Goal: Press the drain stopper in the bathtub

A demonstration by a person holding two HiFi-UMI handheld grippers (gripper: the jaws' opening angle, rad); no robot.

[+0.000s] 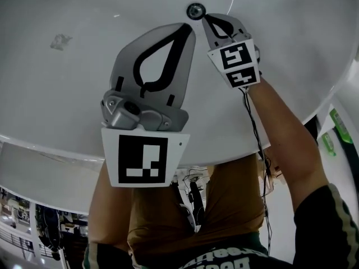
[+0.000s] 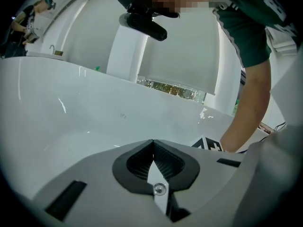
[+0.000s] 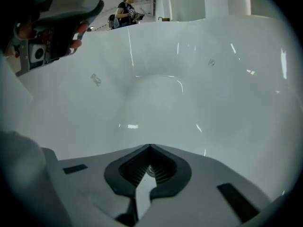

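The round dark metal drain stopper [image 1: 195,10] sits in the floor of the white bathtub [image 1: 67,83], at the top of the head view. My right gripper [image 1: 206,17] is shut and empty, pointing steeply down with its tips just right of the stopper; whether they touch it I cannot tell. In the right gripper view its jaws [image 3: 149,146] meet over the bare tub floor. My left gripper [image 1: 188,26] hangs closer to the camera, left of the right one, also shut with nothing in it. Its tips [image 2: 153,140] meet in the left gripper view.
The tub's rim [image 1: 50,150] curves across the lower head view, with the person's legs below it. A green bottle [image 1: 339,125] stands outside the tub at the right. Another person [image 3: 128,11] stands far off beyond the tub wall.
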